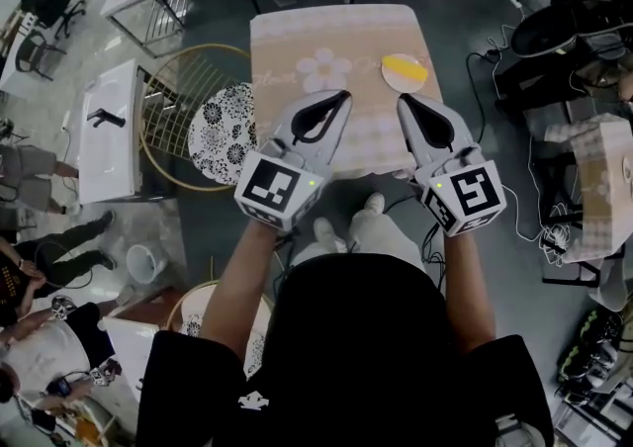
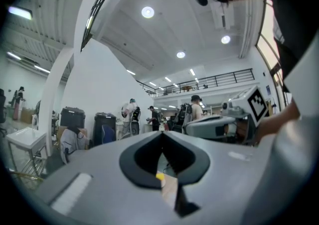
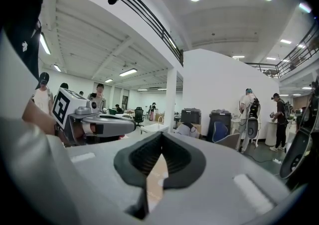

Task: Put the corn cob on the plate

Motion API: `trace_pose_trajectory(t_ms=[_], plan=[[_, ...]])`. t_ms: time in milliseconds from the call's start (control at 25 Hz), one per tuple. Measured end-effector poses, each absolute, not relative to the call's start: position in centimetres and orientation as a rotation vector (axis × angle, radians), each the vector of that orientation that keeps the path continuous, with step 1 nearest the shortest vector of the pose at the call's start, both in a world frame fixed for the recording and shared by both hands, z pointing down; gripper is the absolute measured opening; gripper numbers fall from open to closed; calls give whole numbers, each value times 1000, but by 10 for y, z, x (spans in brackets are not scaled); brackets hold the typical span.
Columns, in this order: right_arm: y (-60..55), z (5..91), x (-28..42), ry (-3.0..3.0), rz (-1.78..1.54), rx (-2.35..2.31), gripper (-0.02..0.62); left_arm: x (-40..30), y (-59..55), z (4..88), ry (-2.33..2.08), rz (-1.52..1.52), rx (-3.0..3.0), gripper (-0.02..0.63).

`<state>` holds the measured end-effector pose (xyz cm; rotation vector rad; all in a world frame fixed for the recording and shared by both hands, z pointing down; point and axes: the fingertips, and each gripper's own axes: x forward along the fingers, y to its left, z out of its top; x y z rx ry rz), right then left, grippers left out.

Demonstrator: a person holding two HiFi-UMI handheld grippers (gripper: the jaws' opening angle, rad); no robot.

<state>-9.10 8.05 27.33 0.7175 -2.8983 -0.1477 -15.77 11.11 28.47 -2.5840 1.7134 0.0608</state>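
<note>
Both grippers sit side by side over the near part of a small table (image 1: 297,35) w/ a beige flower-print cloth, held level and pointing away from the person. Left gripper (image 1: 344,96): tongs clenched, tips meeting, nothing betw. them; same in the left gripper view (image 2: 162,134). Right gripper (image 1: 403,99): also clenched and empty, confirmed in the right gripper view (image 3: 162,137). The yellow corn cob (image 1: 406,66) lies on the pale plate (image 1: 400,86), toward the table's right side, just beyond the right gripper's tip and apart from it. A bit of the cob (image 2: 159,175) shows low through the left gripper's closed jaws. Left of the table stands a gold wire stand (image 1: 163,89) w/ a black-and-white patterned disc (image 1: 223,119).
</note>
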Motion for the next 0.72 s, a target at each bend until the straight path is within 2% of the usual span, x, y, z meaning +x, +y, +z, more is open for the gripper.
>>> trace_pose_trajectory(t_ms=[720], plan=[[85, 260, -85, -2928, -169, 726, 2, -148, 112, 277, 1695, 59, -2581, 9]])
